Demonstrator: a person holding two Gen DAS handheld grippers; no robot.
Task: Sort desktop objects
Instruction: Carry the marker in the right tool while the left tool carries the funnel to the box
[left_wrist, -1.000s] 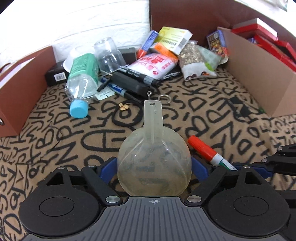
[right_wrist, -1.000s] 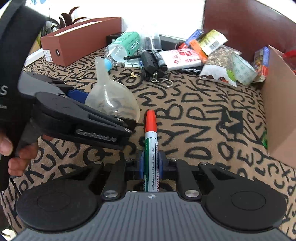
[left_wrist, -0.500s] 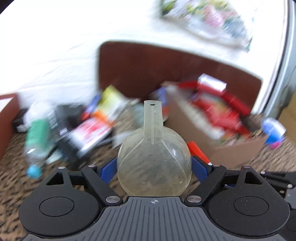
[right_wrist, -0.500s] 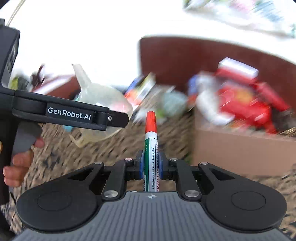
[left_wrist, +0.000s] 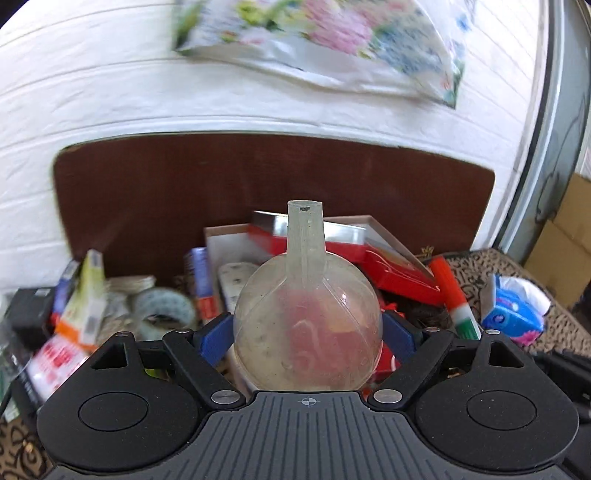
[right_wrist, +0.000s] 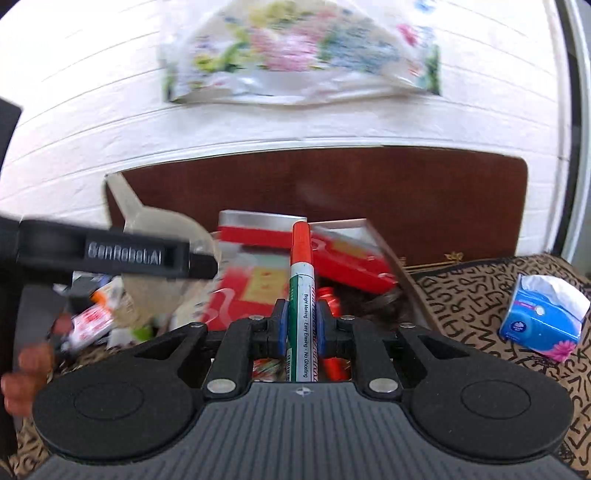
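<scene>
**Funnel held over the cardboard box**

The left claw (left_wrist: 308, 332) grips a cloudy plastic funnel (left_wrist: 306, 317) by its wide bowl, blue pads on both sides, spout pointing away. Behind it stands a cardboard box (left_wrist: 221, 240) filled with red packets. A red-capped marker (left_wrist: 448, 284) juts in at the right, near a blue tissue pack (left_wrist: 513, 306) on the letter-patterned desk (left_wrist: 565, 328).

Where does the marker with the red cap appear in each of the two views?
Left wrist: the marker stands at the right, beside the funnel.
Right wrist: at centre, gripped by the right gripper.
Shared landmark: the blue tissue pack on the right.
</scene>
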